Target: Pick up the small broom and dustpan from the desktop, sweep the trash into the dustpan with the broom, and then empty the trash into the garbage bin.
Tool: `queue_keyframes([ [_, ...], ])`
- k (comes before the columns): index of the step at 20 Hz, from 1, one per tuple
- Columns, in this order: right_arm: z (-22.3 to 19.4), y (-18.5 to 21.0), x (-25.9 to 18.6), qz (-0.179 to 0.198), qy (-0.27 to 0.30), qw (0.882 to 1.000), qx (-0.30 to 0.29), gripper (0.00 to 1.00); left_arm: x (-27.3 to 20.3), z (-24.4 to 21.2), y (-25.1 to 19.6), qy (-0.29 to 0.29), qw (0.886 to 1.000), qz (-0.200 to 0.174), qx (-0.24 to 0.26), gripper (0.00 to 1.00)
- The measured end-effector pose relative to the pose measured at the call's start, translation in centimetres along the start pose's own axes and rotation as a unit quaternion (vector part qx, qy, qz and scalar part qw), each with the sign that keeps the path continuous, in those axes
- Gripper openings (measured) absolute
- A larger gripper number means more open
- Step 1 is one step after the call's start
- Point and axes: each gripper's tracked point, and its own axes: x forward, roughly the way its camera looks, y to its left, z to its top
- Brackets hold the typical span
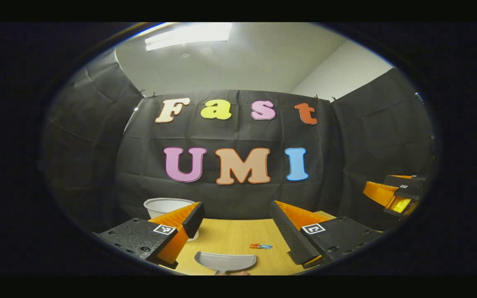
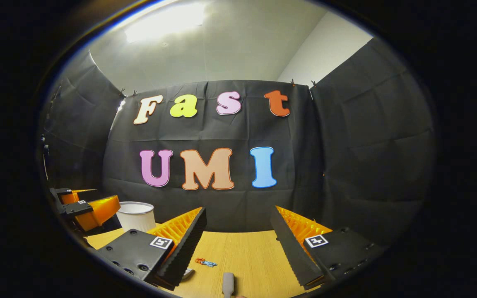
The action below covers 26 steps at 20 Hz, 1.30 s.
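Note:
A grey dustpan [image 1: 225, 261] lies on the wooden desktop [image 1: 230, 236] below and in front of my left gripper [image 1: 235, 207], which is open and holds nothing. Small red and blue trash [image 1: 260, 246] lies just right of the dustpan. In the right gripper view the trash [image 2: 205, 262] sits left of a grey handle tip [image 2: 228, 283], likely the broom's, with the rest cut off. My right gripper [image 2: 238, 211] hovers open above the desk with nothing between its fingers. Each gripper shows at the edge of the other's view: the right gripper [image 1: 396, 194] and the left gripper [image 2: 85, 207].
A white garbage bin [image 1: 166, 205] stands at the desk's back left, by the black cloth wall; in the right gripper view the bin [image 2: 136, 215] is just right of the left gripper. The booth wall closes off the back and both sides.

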Motion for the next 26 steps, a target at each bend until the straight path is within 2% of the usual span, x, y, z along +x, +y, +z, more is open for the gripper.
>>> queue_keyframes([
  [26,0.26,0.3,-0.01,-0.003,0.001,1.0,0.001,1.0,0.09,0.31,0.21,-0.002,1.0,0.002,0.004,0.94],
])
